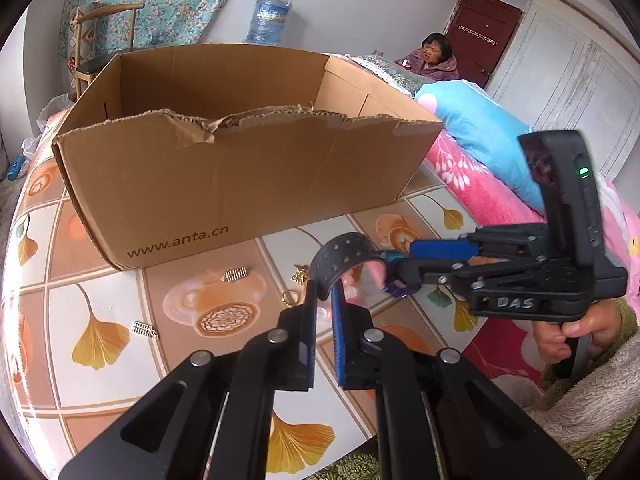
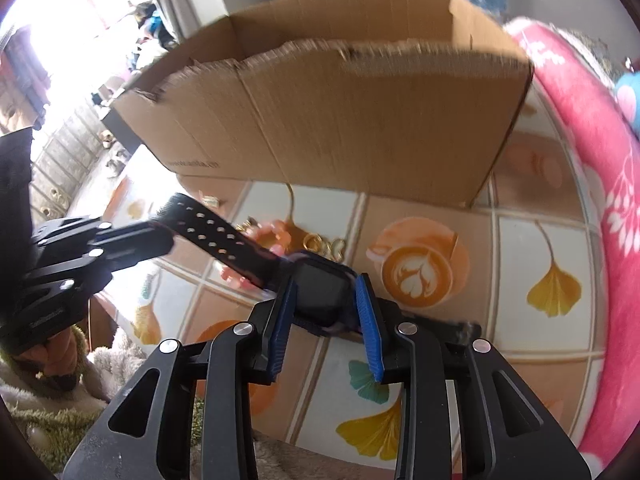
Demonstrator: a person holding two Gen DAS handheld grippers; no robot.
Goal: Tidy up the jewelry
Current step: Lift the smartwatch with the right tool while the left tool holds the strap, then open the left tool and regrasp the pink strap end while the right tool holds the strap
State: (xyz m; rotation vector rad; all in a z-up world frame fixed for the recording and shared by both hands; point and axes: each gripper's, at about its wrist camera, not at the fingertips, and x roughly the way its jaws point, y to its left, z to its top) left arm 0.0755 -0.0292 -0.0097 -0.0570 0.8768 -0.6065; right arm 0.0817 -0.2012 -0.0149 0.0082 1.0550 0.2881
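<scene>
Gripping watch [image 2: 320, 292] both ends: left tool [image 1: 325, 292] pinching strap, right tool [image 2: 326, 300] clamping face

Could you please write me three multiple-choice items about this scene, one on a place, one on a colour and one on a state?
1. Where does the cardboard box stand?
A. on the patterned tabletop
B. on a chair
C. on the floor

2. What colour are the pads on the right gripper?
A. red
B. blue
C. yellow

3. What is the left gripper doing?
A. standing wide open
B. shut on the watch strap
C. shut on a ring

Answers: 1 A, the box rests on the leaf-print surface. 2 B, the ribbed pads beside the watch are blue. 3 B, its fingers pinch the perforated black strap.
</scene>
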